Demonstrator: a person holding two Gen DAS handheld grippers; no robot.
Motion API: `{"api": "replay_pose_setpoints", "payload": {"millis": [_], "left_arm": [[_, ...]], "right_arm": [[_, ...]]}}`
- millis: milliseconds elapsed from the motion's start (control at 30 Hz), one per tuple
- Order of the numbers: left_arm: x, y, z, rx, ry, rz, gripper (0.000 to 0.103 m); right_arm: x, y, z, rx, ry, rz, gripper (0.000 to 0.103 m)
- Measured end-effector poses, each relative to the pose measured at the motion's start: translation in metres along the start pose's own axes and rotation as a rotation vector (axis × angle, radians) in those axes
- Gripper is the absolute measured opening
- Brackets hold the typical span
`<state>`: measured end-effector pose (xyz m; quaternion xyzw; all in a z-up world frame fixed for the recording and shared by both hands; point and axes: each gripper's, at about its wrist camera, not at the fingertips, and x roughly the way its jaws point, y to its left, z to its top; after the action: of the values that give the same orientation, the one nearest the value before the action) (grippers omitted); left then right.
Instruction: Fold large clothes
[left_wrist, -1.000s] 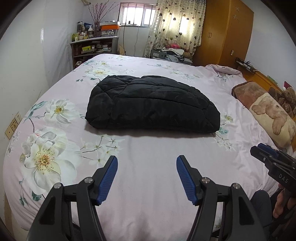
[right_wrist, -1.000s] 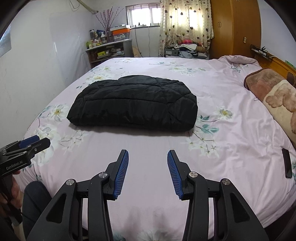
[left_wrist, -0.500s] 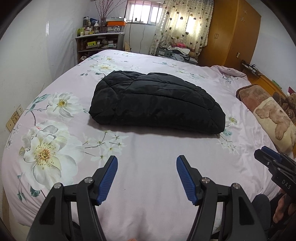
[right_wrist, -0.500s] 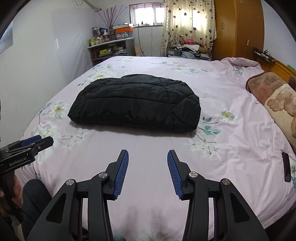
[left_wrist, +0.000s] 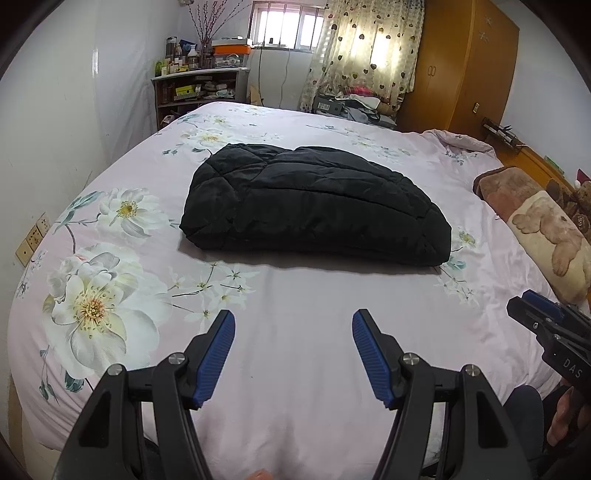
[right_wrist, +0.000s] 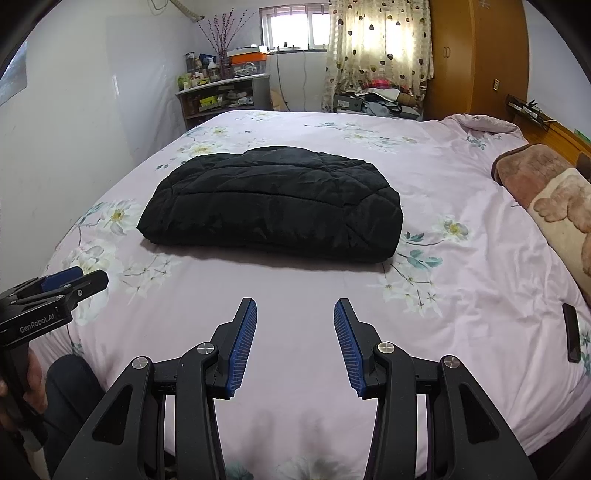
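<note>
Black quilted padded jacket (left_wrist: 314, 206) with stitched panels; pale pink bedsheet (left_wrist: 314, 332) printed with white flowers; cream curtain (left_wrist: 365, 48) dotted with dark hearts.

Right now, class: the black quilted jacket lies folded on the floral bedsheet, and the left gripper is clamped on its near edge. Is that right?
Not quite. The black quilted jacket does lie folded on the floral bedsheet, but the left gripper is open and empty, short of the jacket, as the left wrist view shows.

I am in a lived-in home bedroom: a wide bed (left_wrist: 295, 369) under a pink floral sheet fills it, with a bear-print pillow (left_wrist: 546, 240), a wooden wardrobe (left_wrist: 465, 62), heart-patterned curtains (left_wrist: 365, 44) and a cluttered shelf unit (left_wrist: 195, 88).
</note>
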<state>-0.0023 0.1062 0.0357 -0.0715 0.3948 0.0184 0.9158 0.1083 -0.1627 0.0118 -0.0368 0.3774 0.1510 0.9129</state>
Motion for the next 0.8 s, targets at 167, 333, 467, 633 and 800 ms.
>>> {"api": "replay_pose_setpoints", "payload": {"millis": [167, 333, 467, 633, 800], "left_arm": [[0.0004, -0.0012, -0.0001, 0.01, 0.001, 0.008, 0.068], [0.0008, -0.0011, -0.0005, 0.01, 0.003, 0.007, 0.068], [0.0006, -0.0014, -0.0006, 0.009, 0.003, 0.007, 0.068], [0.0019, -0.0014, -0.0016, 0.015, 0.002, 0.014, 0.068], [0.0033, -0.0015, -0.0028, 0.016, 0.004, 0.016, 0.068]], "right_arm": [[-0.0001, 0.0013, -0.0004, 0.0, 0.004, -0.001, 0.045], [-0.0002, 0.0008, -0.0011, -0.002, 0.006, 0.001, 0.045], [0.0, 0.0013, -0.0012, -0.002, 0.006, 0.0, 0.045], [0.0013, -0.0004, -0.002, -0.005, 0.01, 0.003, 0.045], [0.0017, -0.001, -0.0033, -0.006, 0.013, 0.005, 0.045]]}}
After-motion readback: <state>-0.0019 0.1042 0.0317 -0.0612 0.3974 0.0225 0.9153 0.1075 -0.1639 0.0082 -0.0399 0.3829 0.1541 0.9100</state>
